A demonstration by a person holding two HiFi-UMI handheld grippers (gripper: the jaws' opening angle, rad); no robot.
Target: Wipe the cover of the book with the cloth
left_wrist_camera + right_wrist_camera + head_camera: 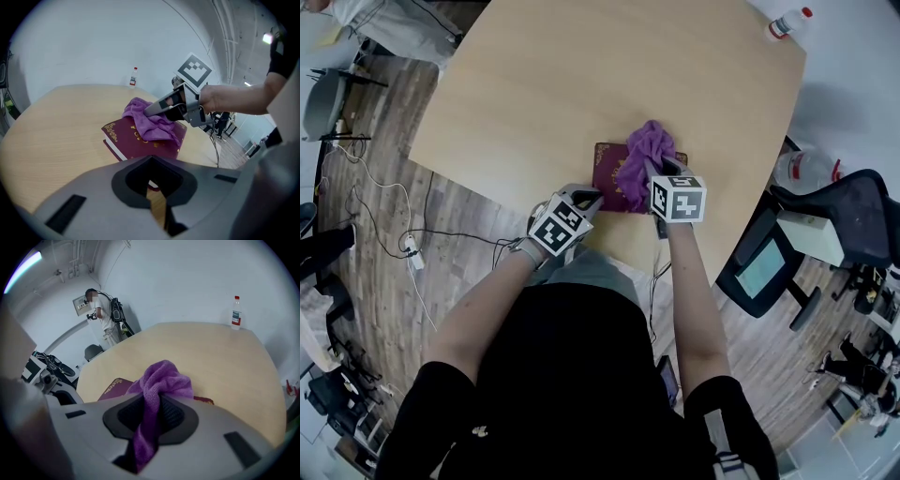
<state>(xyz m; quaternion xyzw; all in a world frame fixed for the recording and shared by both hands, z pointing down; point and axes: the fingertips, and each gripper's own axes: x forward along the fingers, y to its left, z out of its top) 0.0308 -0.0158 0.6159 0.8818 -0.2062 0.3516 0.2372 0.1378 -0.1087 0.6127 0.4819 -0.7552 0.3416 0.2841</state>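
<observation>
Right gripper [151, 417]: jaws clamped on a strip of the purple cloth [165, 378], the rest bunched ahead of them on the maroon book [607, 174]. The cloth covers the book's right half. Left gripper [153, 199]: jaws drawn nearly together, only a narrow slit between, nothing gripped, set at the book's near left corner. The book lies flat at the near edge of the wooden table [581, 84]. Bottle [787, 23] at far right corner

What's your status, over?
Right gripper shut on cloth, cloth on book. Left gripper shut, empty, by book's near corner. Nothing in the way.
</observation>
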